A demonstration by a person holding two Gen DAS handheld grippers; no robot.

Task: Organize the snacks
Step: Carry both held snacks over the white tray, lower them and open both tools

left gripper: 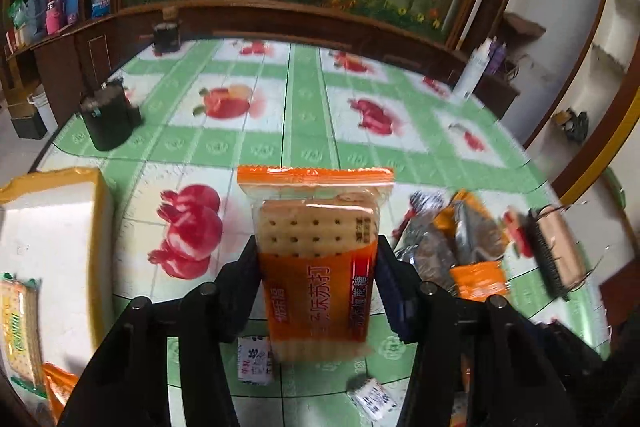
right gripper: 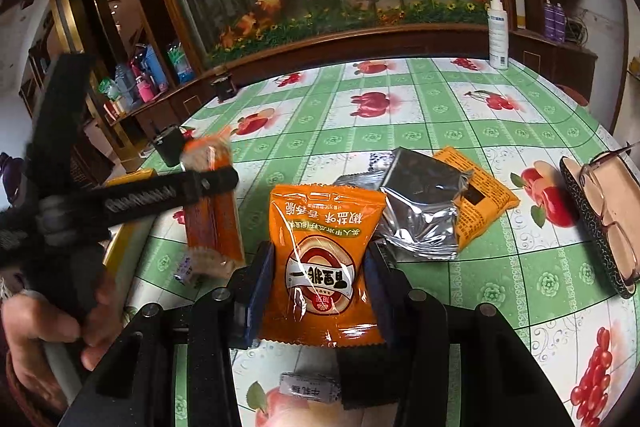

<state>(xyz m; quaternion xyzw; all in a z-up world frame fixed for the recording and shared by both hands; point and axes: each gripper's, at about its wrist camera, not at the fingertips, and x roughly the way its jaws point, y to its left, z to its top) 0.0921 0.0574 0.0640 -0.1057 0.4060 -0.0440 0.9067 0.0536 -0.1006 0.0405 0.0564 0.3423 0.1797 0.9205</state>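
My left gripper [left gripper: 316, 255] is shut on an orange soda cracker pack [left gripper: 316, 259] and holds it above the table. The same pack [right gripper: 216, 203] and the left gripper's fingers [right gripper: 192, 187] show at the left of the right wrist view. My right gripper [right gripper: 318, 275] is shut on an orange snack bag [right gripper: 320, 263] just above the tablecloth. A white box with a yellow rim [left gripper: 56, 227] stands at the left and holds a green cracker pack [left gripper: 20, 331]. More snack packs lie on the table: a silver one [right gripper: 420, 203] and an orange one [right gripper: 480, 195].
Small wrapped candies [left gripper: 256, 359] [left gripper: 370, 397] [right gripper: 310, 387] lie near the front. A glasses case with glasses [right gripper: 604, 219] lies at the right. Black cups [left gripper: 108, 115] [left gripper: 166, 37] stand at the far left, a white spray bottle [right gripper: 497, 31] at the far edge.
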